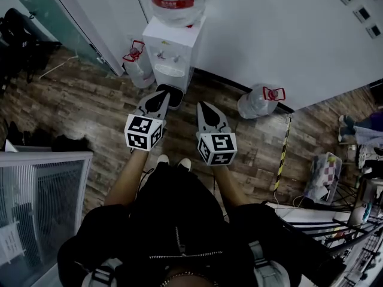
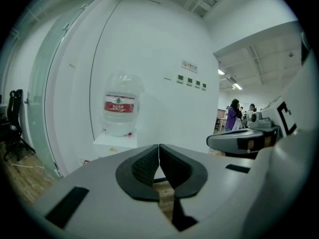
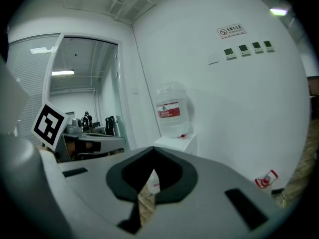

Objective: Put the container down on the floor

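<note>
White water dispenser [image 1: 170,49] is standing against the wall [image 1: 269,34]. The container [image 1: 176,2], a clear jug with a red label, is sitting neck-down on top of it, not on the wood floor [image 1: 90,106].

Head view: left tongs [image 1: 160,95] and right tongs [image 1: 204,106] are pointing side by side toward the dispenser with a gap between them. The container is sitting ahead of and above both tips, well apart from both, nothing touching it.

Left gripper view: left tongs [image 2: 159,146] are pressing fully together with nothing between them. The container [image 2: 119,108] is showing up and to the left of the tip, on the dispenser [image 2: 117,143].

Right gripper view: right tongs [image 3: 152,148] are meeting at the tips, also gripping nothing. The container [image 3: 172,114] is showing just up and to the right of the tip in the picture, out of contact with it.

2 more jugs are lying on the floor, both with red handles. Spare jug 1 [image 1: 136,64] is sitting just left of the dispenser. Spare jug 2 [image 1: 260,100] is lying on its side to the right, by the wall. Both are apart from the tongs.

Person's white shoes [image 1: 173,162] are showing just below the 2 marker cubes.
</note>
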### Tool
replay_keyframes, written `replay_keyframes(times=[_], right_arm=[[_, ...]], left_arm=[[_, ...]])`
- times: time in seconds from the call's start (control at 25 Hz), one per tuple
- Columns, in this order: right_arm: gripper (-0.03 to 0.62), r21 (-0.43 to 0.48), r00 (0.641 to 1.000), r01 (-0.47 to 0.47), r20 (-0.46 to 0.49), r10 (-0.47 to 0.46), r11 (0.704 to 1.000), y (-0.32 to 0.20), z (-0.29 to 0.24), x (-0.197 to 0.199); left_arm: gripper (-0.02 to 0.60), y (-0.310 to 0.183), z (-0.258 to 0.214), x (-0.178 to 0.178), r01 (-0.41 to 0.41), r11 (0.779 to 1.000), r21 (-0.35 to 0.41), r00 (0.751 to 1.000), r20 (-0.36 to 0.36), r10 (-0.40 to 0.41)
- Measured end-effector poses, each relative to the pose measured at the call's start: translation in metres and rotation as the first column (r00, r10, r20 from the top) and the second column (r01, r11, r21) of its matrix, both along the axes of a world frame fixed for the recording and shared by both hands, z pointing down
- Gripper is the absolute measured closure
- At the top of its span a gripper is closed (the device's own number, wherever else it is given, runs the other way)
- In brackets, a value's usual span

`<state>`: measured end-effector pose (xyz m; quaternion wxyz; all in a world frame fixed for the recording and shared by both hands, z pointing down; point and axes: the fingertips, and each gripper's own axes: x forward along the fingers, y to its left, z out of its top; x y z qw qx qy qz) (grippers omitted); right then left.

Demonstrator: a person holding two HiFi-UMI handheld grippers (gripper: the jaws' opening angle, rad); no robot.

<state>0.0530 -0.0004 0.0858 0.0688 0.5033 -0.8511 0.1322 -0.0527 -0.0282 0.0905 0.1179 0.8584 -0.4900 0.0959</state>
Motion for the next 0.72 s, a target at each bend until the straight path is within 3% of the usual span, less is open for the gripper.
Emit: replay_keyframes(times=[0.72], right_arm=[[0.585, -0.012, 0.998, 0.054, -0.019, -0.054, 0.998, 0.012, 0.002, -0.032]], left_arm=[[0.566, 0.023, 0.005, -0.025, 0.022, 1.000, -0.021, 1.000, -0.002, -0.022]])
